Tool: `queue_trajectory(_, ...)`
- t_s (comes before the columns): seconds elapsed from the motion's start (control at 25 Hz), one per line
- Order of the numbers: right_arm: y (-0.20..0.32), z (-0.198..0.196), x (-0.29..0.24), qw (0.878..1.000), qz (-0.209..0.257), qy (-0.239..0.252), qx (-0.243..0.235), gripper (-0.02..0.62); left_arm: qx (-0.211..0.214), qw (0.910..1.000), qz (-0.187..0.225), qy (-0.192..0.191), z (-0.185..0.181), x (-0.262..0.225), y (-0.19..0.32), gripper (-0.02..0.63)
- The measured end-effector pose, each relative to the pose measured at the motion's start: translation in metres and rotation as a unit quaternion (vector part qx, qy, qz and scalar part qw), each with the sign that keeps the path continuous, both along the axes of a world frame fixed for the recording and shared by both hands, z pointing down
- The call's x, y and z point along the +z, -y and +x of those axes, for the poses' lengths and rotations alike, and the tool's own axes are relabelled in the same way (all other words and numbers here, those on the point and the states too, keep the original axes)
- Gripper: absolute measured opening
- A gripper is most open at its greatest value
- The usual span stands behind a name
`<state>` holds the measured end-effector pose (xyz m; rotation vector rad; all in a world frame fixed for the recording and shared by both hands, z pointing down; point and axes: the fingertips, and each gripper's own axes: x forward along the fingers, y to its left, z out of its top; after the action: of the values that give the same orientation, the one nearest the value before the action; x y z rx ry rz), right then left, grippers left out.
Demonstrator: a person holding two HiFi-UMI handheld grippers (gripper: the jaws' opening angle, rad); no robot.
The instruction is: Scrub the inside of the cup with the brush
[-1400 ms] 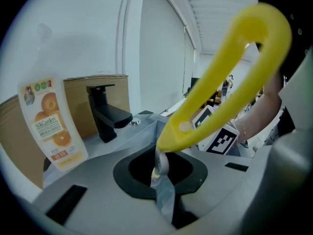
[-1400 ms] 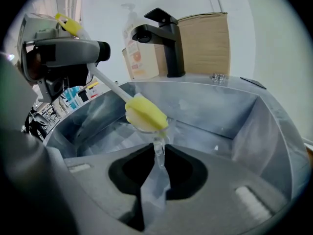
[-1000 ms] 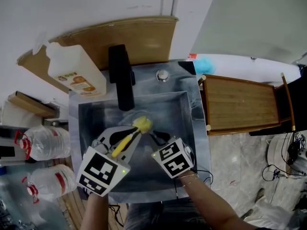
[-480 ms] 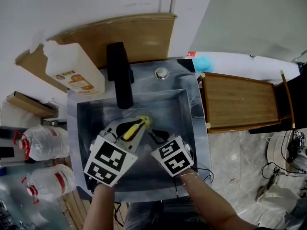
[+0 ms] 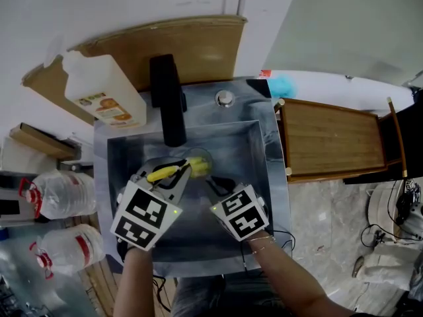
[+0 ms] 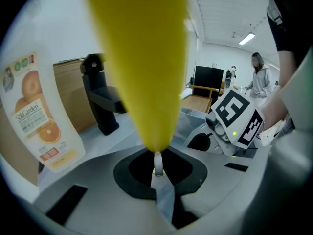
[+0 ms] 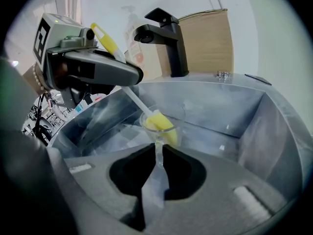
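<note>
My left claw (image 6: 157, 174) is shut tight on the brush (image 6: 144, 62). It pinches the thin white stem right where the fat yellow plastic handle ends. The handle is smooth and flat and sticks back up past my claw. The white stem slants down to a soft yellow sponge head (image 7: 161, 124).

My right claw (image 7: 157, 155) is pinched shut on the thin wall of the cup (image 7: 180, 116), at its rim. The cup is round and see-through, like clear plastic. It stands upright down inside the sink (image 5: 264, 157), near the middle. The yellow sponge head is inside the cup, and nothing else is in it that I can see.

The sink is a shiny grey metal box with flat walls and some wet shine on the bottom. A tall black tap (image 5: 168, 104) with square edges stands at the back and reaches out over the sink. A white plastic jug (image 5: 102, 94) with an orange label stands just beside the tap, on its left. Brown cardboard (image 5: 192, 51) leans on the wall behind them. A brown wooden board (image 5: 330, 140) lies to the right of the sink. Clear water bottles (image 5: 63, 197) with red caps are on the left.
</note>
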<state>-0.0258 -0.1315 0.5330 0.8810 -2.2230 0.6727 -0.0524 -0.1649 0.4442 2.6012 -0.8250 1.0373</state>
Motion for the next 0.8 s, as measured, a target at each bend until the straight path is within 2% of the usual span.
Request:
queue_trajectory(0.24,0.003,0.002,0.001,1.0,0.0,0.002,0.005,0.051,0.012,0.9997,-0.015,-0.017,0.001,0.0,-0.012,0.041)
queue_trajectory(0.8,-0.001,0.003,0.002,1.0,-0.002,0.0,-0.012,0.048,0.033,0.9991,-0.022,-0.016,0.02,-0.003,-0.023,0.041)
